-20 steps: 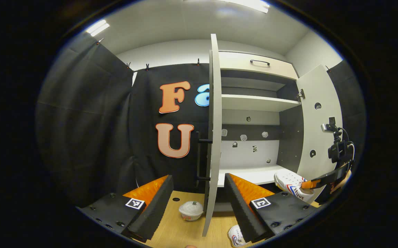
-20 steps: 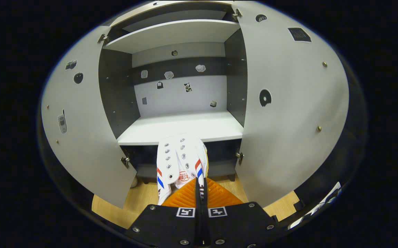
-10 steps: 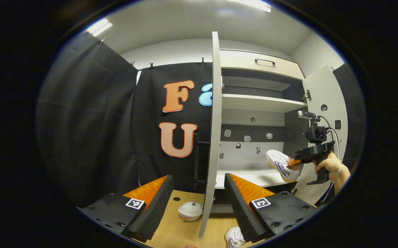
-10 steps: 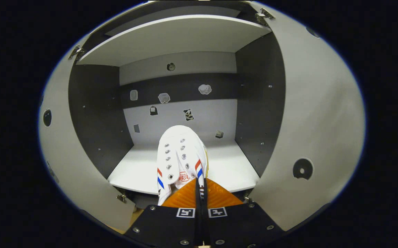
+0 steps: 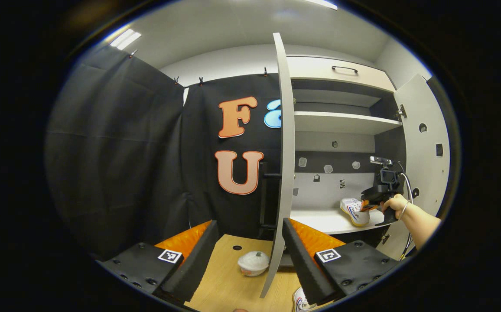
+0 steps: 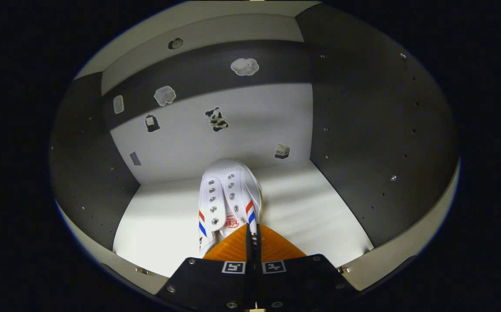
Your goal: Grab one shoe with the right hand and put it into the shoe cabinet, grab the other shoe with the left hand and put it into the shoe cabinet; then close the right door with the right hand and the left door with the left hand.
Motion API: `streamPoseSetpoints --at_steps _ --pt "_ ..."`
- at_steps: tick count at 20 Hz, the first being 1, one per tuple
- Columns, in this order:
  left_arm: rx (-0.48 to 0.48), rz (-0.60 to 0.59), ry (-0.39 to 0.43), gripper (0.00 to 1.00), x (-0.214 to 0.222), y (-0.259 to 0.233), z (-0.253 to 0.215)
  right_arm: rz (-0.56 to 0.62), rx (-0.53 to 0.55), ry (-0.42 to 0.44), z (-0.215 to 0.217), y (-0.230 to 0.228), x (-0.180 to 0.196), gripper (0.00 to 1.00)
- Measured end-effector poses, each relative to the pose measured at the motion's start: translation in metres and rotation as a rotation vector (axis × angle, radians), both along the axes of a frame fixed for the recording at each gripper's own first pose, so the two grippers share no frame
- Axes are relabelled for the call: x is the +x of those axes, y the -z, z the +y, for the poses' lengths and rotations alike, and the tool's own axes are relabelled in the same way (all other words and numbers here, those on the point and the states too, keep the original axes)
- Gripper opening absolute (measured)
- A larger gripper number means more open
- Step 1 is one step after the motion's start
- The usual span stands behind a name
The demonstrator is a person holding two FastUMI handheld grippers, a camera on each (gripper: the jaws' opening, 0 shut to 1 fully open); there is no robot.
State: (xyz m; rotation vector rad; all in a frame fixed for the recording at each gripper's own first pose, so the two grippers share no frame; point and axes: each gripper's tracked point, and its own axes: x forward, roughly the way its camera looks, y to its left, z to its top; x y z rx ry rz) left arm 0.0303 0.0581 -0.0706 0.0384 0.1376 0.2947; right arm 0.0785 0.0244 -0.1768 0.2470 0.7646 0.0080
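Shoe, first (image 6: 229, 197) — carried since a second ago from outside the shoe cabinet (image 5: 341, 123) to over its lower shelf (image 6: 302, 208), so your placement is nearly done. Your right gripper (image 6: 252, 236) pinches its heel edge between closed fingers, toe towards the cabinet's back wall. Shoe, second (image 5: 301, 300) — on the floor before the cabinet, just below your left gripper (image 5: 247, 247), fingers spread and empty.

Off-task clutter I can see from here

Between my left fingers and slightly ahead, a small white lidded bowl (image 5: 253, 263) sits on the wooden floor (image 5: 224, 277). Beyond my right fingers I see stickers: a cloud (image 6: 245, 66), a cow (image 6: 216, 119), a milk carton (image 6: 281, 151).
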Motion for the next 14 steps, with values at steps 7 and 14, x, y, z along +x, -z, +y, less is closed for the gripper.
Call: streamPoseSetpoints --at_steps 7,14 --pt "-0.006 0.025 0.037 0.96 0.008 0.006 -0.023 -0.09 0.007 -0.007 -0.001 -0.012 0.014 0.21" --pt "-0.046 0.067 0.117 0.97 0.01 0.036 -0.071 -0.309 -0.114 -0.051 -0.014 -0.07 -0.068 0.76"
